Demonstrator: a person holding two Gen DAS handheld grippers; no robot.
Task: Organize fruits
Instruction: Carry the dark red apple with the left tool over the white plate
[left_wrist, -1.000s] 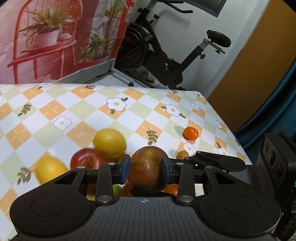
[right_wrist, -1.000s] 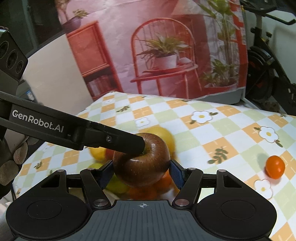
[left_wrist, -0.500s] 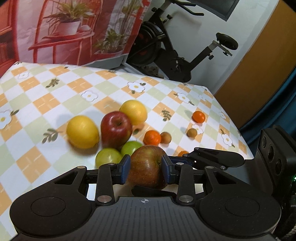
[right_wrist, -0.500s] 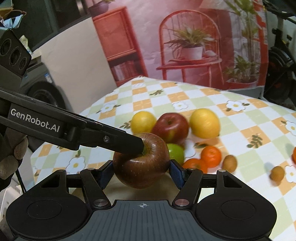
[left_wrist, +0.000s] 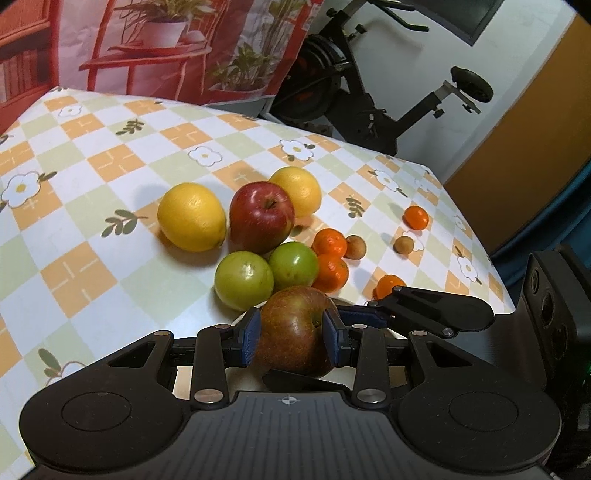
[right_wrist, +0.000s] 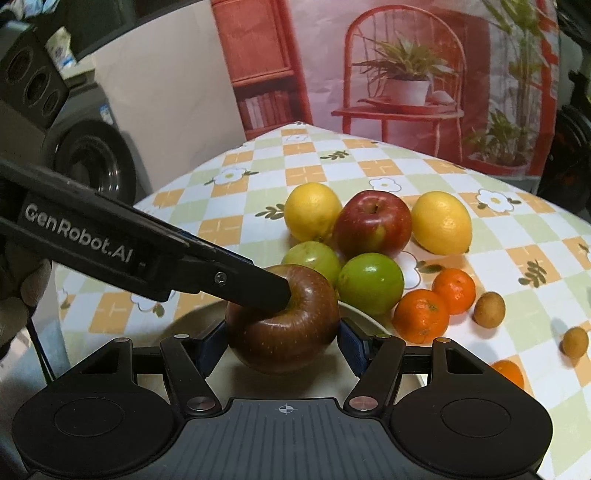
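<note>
Behind checkered tablecloth (left_wrist: 92, 177) (floral): exercise bike (left_wrist: 369, 96).

Exercise bike (left_wrist: 373, 96) beside red printed backdrop (left_wrist: 147, 44).

Both grippers point steeply downward and meet at one dark apple (left_wrist: 295, 328). The left gripper (left_wrist: 291, 338) has its jaws clamped on the apple from top and bottom, blue pads pressed flat against the skin. In the right wrist view its upper finger slants in from the left and ends on the apple's stem hollow. The right gripper (right_wrist: 282, 341) brackets the apple's left and right sides, its pads at the skin. A gloved hand (right_wrist: 18, 295) shows at the far left.
</note>
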